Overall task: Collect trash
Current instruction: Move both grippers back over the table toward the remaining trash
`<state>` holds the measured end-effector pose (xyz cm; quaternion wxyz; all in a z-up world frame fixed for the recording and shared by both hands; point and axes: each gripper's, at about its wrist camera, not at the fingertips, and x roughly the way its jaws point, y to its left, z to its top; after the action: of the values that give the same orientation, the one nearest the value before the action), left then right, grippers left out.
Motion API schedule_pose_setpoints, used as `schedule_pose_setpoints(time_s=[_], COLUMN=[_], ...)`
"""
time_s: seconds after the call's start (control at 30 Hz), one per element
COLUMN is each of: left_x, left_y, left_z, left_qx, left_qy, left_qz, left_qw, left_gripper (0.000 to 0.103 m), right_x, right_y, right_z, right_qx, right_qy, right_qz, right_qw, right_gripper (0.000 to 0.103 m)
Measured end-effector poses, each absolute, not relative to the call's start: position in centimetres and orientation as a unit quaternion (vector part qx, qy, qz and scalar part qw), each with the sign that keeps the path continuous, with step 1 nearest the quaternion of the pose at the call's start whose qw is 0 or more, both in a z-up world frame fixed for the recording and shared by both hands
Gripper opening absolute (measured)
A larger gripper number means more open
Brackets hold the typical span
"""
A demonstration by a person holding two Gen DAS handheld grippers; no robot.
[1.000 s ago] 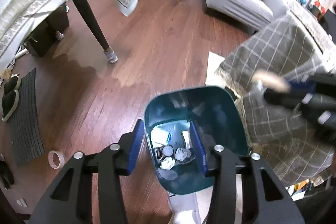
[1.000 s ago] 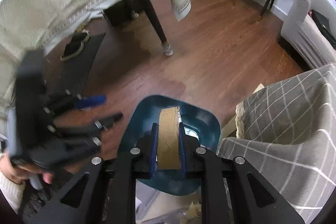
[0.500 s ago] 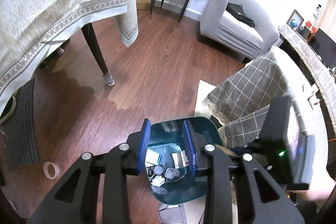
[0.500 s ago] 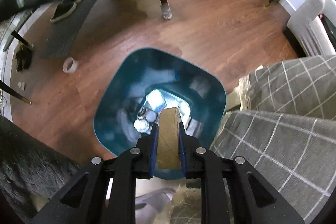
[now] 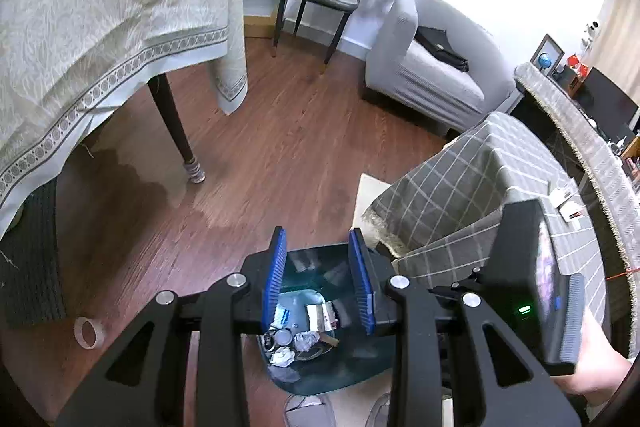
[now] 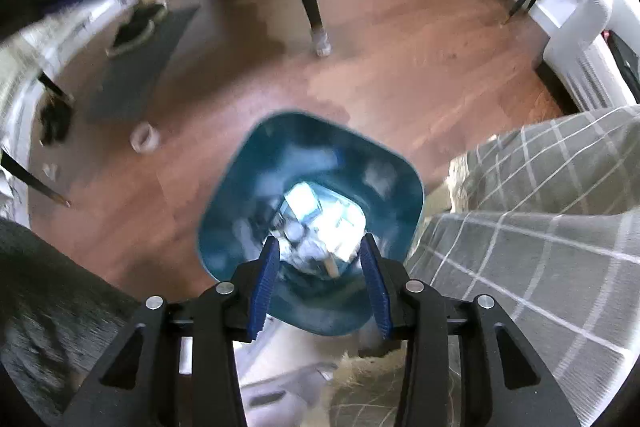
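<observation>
A: Wood floor; teal bin (image 6: 310,187) beside the plaid cover (image 6: 540,227), trash inside. Tape roll (image 5: 89,331) left of the bin?
B: Light, stiff ring; pinch its wall. Right gripper (image 6: 320,287) jaws just opened, nothing between; left gripper (image 5: 318,287) spread, empty.

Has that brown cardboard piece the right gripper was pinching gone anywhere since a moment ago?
Yes. The right gripper, whose jaws have just been opening, is empty; the piece has left it above the blue bin.

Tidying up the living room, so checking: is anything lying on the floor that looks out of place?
Yes: a roll of tape lies alone on the wood floor, left of the teal bin, beside the dark mat. Nothing looks spilled.
</observation>
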<state>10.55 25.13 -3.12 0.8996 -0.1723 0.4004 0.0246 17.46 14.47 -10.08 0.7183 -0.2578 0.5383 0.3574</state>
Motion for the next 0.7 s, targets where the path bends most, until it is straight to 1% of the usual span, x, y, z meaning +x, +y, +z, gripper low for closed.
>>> schedule_pose_setpoints(time_s=[0.13,0.43,0.7], left_x=[10.3,10.4,11.2], left_y=[24.4,23.2,20.2], left_z=[-1.7,1.1,1.6], left_qx=[-0.163,-0.149,-0.124], left_qy=[0.387,0.353,0.352], left_qz=[0.016,0.02,0.001], left_qw=[0.908,0.923,0.928], left_gripper=[0.033,0.033,0.033], right_x=[17.7,17.8,18.6], right_y=[13.2,9.9,5.6], right_z=[-6.3,0.4,1.9], right_qx=[-0.208,-0.175,-0.157], right_qy=[0.515,0.434,0.411], right_qz=[0.367,0.367,0.341], right_qw=[0.747,0.804,0.831], right_gripper=[0.042,0.042,0.042])
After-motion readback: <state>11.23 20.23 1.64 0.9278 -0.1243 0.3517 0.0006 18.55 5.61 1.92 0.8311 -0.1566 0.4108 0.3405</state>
